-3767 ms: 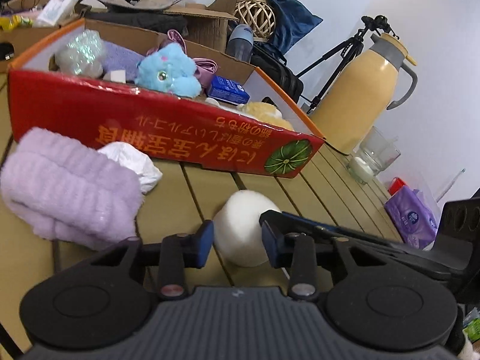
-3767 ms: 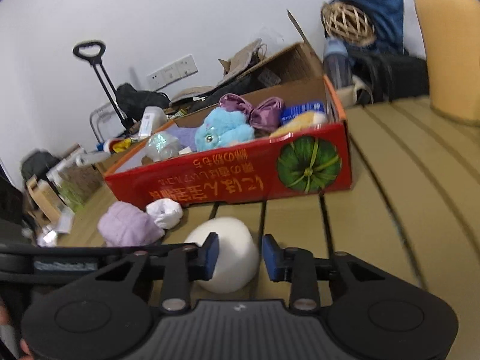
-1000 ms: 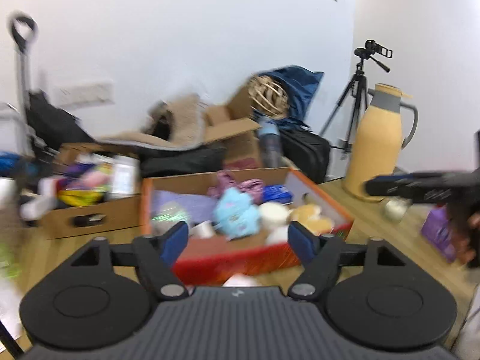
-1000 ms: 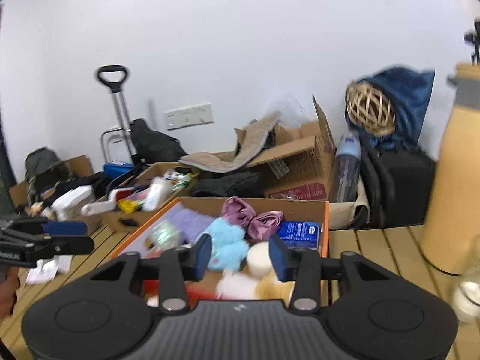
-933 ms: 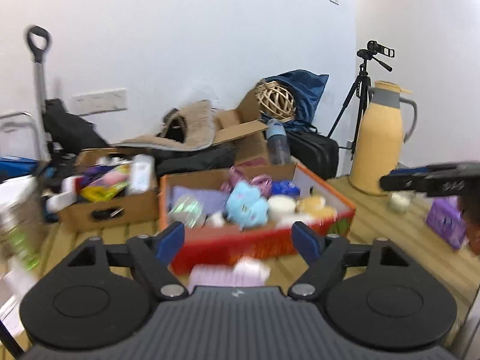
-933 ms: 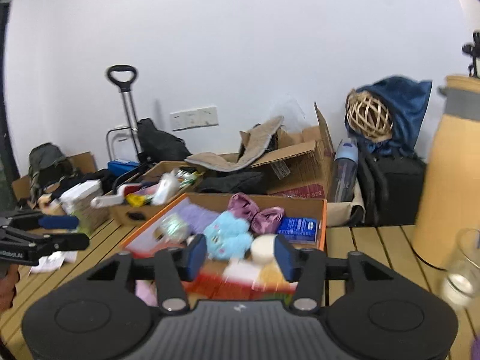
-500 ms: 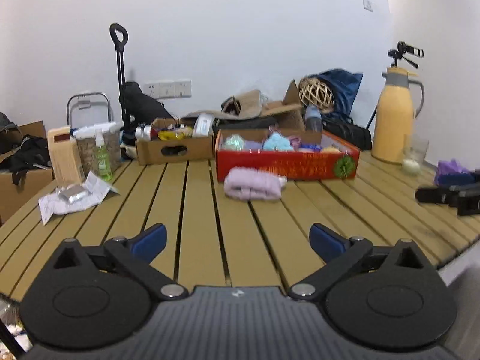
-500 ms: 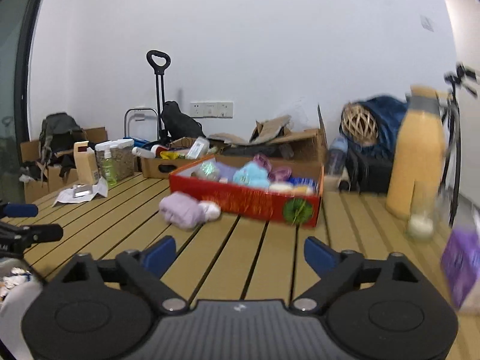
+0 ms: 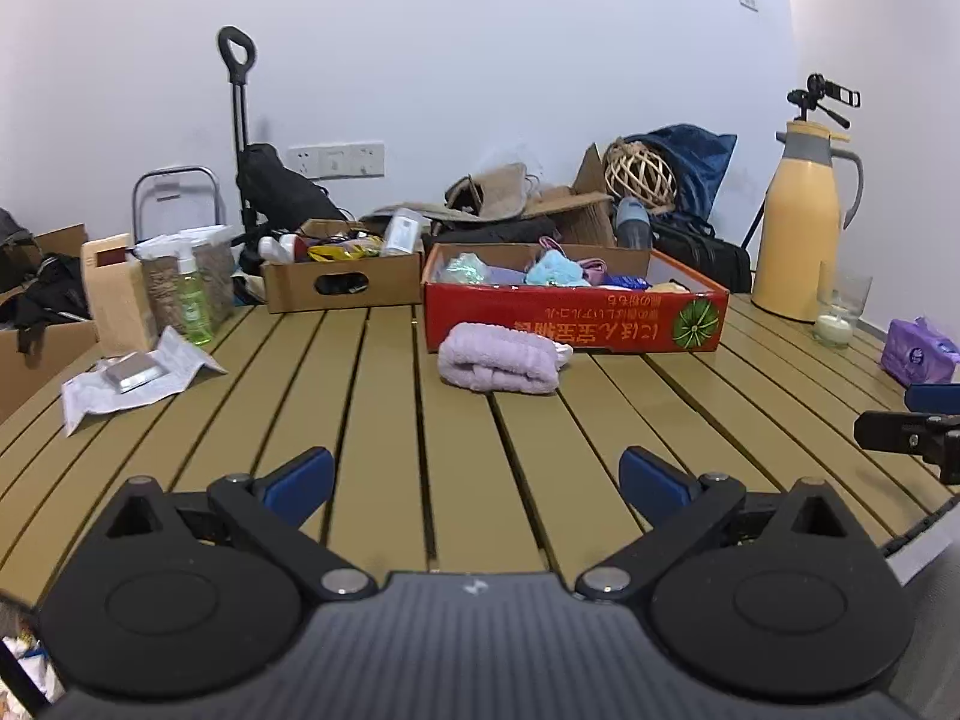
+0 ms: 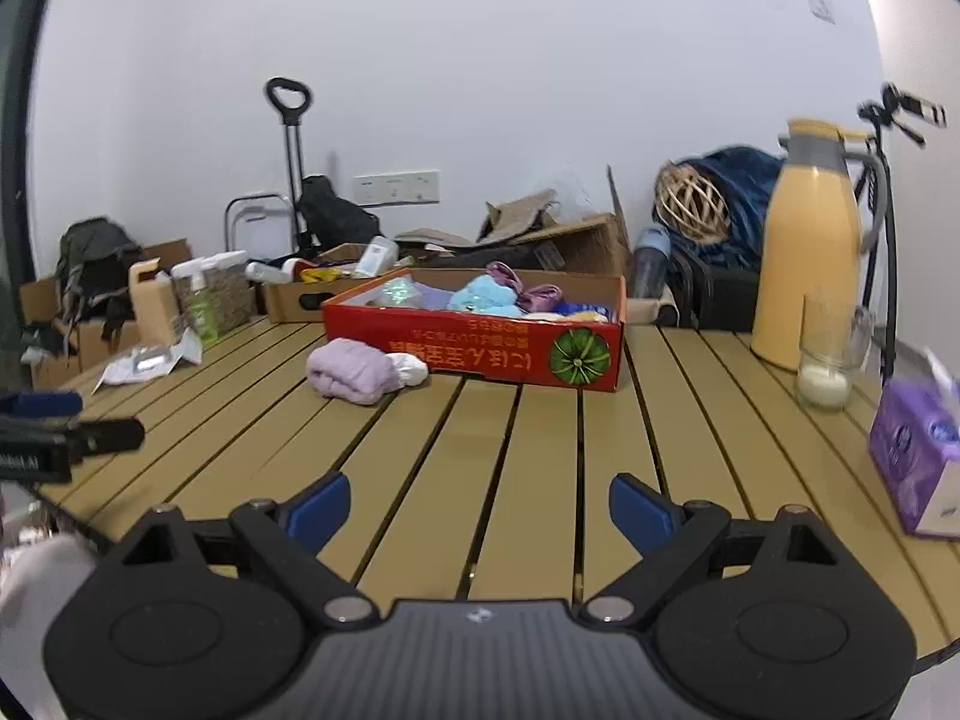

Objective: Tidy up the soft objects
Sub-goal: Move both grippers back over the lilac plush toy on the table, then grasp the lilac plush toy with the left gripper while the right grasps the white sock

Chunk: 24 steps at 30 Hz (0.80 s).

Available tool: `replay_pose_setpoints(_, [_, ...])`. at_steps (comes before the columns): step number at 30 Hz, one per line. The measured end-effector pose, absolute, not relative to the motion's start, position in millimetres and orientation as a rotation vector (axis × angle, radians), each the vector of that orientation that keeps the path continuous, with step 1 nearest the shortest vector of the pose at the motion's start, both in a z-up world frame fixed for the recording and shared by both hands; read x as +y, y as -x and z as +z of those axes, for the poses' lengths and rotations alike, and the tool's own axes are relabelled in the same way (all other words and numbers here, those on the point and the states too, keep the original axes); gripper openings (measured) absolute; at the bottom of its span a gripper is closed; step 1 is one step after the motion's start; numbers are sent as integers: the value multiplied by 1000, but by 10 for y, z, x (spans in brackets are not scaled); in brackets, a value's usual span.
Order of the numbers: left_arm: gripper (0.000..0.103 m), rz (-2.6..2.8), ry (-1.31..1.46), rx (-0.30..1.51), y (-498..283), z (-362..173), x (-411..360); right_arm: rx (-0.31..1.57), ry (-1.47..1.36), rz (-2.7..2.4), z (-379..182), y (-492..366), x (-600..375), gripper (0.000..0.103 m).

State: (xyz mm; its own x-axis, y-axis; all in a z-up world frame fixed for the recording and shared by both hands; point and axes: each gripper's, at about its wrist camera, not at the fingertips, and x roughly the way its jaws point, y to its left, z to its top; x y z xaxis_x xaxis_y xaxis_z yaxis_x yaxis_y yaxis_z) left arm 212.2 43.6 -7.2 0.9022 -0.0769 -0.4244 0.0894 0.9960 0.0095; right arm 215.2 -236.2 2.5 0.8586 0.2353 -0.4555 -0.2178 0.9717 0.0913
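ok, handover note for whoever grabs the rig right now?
Left hand-held gripper: open, empty, at the table's near edge.
Right hand-held gripper: open, empty, also at the near edge.
Red box holds the blue plush and other soft items.
Left to do: lilac towel and white cloth lie on the table in front of the box.
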Motion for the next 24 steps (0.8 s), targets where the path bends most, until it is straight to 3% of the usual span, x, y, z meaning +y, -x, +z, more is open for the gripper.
replay_pose_setpoints(13, [103, -187, -112, 541, -4146, -370, 104, 553, -163, 294, -34, -3436, -2188, 91])
replay_pose_setpoints(17, [103, -184, -170, 573, -4490, -538, 58, 567, -229, 342, -58, -3991, -2045, 80])
replay_pose_setpoints(18, [99, -193, -175, 575, -4521, -580, 69, 581, -251, 352, -88, -4158, -1994, 76])
replay_pose_setpoints(19, [86, -212, -170, 576, -4543, -606, 90, 593, -264, 361, -122, -4283, -1938, 74])
replay_pose_setpoints(20, [81, -226, -150, 585, -4559, -609, 120, 609, -276, 367, -165, -4431, -1874, 69])
replay_pose_setpoints(22, [45, -219, -139, 568, -4513, -580, 187, 640, -288, 377, -250, -4661, -1732, 64])
replay_pose_setpoints(23, [39, -234, -156, 560, -4466, -540, 207, 651, -294, 380, -297, -4759, -1665, 59])
replay_pose_setpoints(24, [26, -256, -151, 550, -4419, -498, 240, 665, -300, 379, -350, -4863, -1585, 55])
